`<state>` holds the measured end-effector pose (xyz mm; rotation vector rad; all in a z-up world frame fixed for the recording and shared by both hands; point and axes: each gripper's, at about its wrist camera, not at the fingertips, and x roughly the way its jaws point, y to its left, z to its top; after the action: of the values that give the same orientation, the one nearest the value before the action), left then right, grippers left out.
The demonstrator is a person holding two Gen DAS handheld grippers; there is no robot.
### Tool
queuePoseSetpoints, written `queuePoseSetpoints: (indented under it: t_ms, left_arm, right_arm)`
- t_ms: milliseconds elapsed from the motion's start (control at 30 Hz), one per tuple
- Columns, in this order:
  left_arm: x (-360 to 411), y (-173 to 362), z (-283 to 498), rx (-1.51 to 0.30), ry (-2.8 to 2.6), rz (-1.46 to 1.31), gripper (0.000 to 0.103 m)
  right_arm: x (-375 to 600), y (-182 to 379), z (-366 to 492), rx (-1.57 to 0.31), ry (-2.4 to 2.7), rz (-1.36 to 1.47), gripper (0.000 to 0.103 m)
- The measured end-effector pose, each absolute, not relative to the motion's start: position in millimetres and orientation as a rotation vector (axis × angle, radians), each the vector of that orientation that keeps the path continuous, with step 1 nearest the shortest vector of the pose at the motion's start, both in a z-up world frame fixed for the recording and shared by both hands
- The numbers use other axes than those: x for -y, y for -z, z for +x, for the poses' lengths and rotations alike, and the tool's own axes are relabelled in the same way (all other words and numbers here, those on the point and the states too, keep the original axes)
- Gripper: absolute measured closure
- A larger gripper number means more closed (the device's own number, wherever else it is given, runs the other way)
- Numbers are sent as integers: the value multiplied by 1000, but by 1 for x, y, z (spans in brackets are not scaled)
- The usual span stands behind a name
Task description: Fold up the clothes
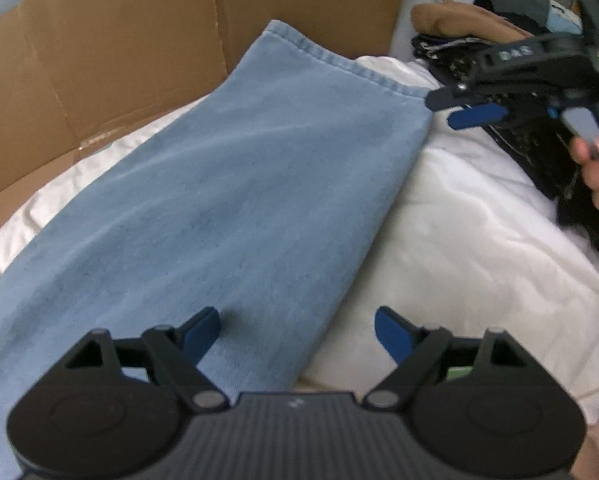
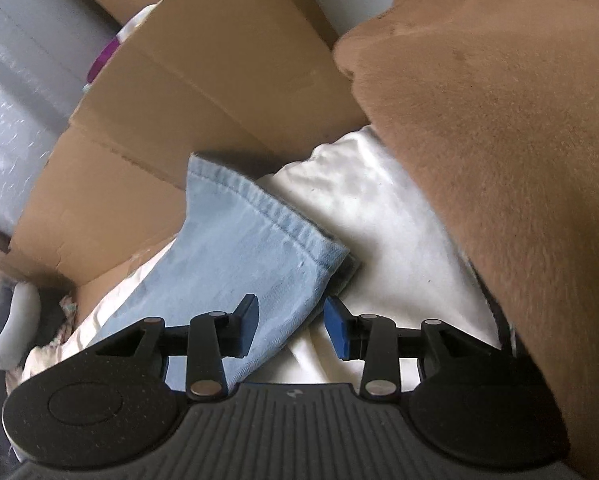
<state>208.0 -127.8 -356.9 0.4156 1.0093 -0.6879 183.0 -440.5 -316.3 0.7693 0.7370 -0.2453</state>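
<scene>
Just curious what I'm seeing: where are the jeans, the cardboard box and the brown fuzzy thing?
jeans (image 1: 227,200): left wrist view, middle of the flat leg.
cardboard box (image 1: 99,52): left wrist view, its side wall.
brown fuzzy fabric (image 2: 499,120): right wrist view, its broad top surface.

Light-blue jeans (image 1: 227,208) lie flat, folded leg on leg, hem (image 2: 267,208) stitched, on white bedding.
</scene>
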Motion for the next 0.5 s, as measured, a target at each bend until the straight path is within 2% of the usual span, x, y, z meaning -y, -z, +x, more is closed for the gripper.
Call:
queuePoseSetpoints:
  t_ms: [267,400,500]
  left_arm:
    - [132,356,210,-960,651,388,19]
    - [129,350,216,-923,646,355,30]
    - [124,343,218,-891,658,332,43]
  right_arm:
    - [426,311,182,-737,195,692,59]
    - [421,306,175,-733,204,652,59]
    - [418,304,173,-753,166,635,59]
